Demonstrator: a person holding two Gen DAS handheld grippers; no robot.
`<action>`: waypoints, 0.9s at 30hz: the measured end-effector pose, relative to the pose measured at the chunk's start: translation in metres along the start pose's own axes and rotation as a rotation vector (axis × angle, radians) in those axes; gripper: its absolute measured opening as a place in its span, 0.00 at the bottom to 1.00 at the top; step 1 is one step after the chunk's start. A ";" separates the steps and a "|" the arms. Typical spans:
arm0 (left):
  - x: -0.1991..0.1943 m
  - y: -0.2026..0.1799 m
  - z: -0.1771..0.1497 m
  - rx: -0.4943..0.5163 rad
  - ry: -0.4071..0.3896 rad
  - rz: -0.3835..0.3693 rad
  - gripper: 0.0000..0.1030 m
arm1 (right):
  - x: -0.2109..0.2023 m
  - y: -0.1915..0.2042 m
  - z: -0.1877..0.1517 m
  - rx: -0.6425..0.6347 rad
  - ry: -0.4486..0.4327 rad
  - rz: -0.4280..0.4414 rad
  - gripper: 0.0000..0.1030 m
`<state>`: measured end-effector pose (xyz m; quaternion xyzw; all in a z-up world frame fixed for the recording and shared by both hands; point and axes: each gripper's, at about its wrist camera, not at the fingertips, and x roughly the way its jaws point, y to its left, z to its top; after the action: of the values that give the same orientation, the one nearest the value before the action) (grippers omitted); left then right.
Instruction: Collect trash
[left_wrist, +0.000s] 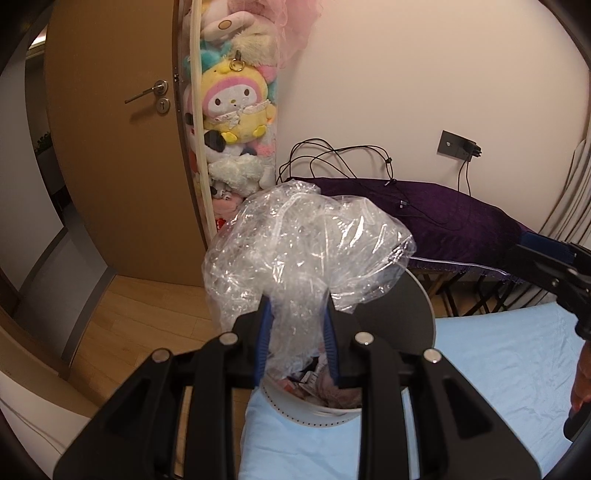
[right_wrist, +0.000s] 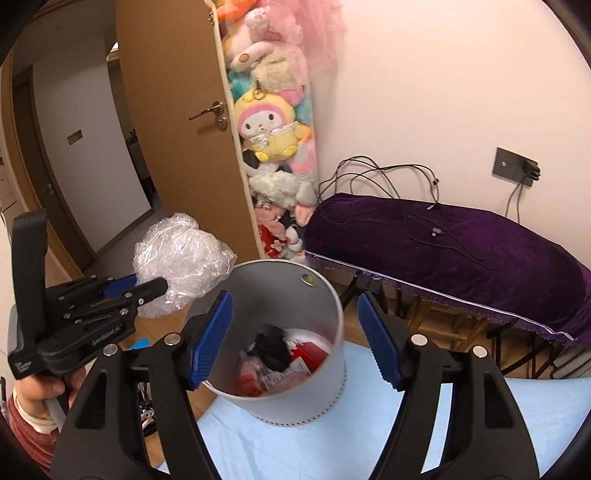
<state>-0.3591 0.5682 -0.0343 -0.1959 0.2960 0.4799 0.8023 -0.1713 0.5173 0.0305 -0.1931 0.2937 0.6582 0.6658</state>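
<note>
The left gripper (right_wrist: 149, 286) is pinched on a crumpled wad of clear plastic wrap (left_wrist: 303, 243), its blue pads (left_wrist: 264, 332) pressed into the lower folds while the bulk of the wad billows out beyond the fingertips. In the right wrist view a hand (right_wrist: 40, 391) in a red sleeve grips this tool's handle at the lower left, and the wad hangs just to the left of the bin's rim, not yet over its mouth. Beyond and left of both tools stands an open brown door (right_wrist: 177, 122), with a tall clear hanging pouch of stuffed toys (right_wrist: 271, 129) beside its edge.

Straight ahead of the right gripper (right_wrist: 295, 339) sits the grey bin (right_wrist: 325, 384), tilted toward the camera on a light blue sheet (right_wrist: 424, 435). Its open mouth shows red, white and black rubbish inside. The right tool's jaws stand spread wide, one blue pad to each side of the bin, with nothing between them and no contact that can be seen.

Farther right, past the bin, a purple cloth (right_wrist: 461, 243) covers a low piece of furniture, with black cables (right_wrist: 388, 177) trailing across it up to a wall socket (right_wrist: 515, 166)
</note>
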 end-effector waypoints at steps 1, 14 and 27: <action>0.001 -0.003 0.000 0.005 0.001 -0.003 0.28 | -0.001 -0.003 -0.001 -0.001 0.001 -0.008 0.66; -0.009 -0.041 -0.005 0.075 0.015 -0.034 0.78 | -0.028 -0.038 -0.020 0.031 -0.005 -0.054 0.66; -0.042 -0.143 -0.050 0.296 0.022 -0.214 0.78 | -0.127 -0.111 -0.121 0.180 0.026 -0.256 0.66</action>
<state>-0.2620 0.4450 -0.0392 -0.1114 0.3497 0.3407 0.8656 -0.0732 0.3360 0.0067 -0.1770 0.3330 0.5365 0.7550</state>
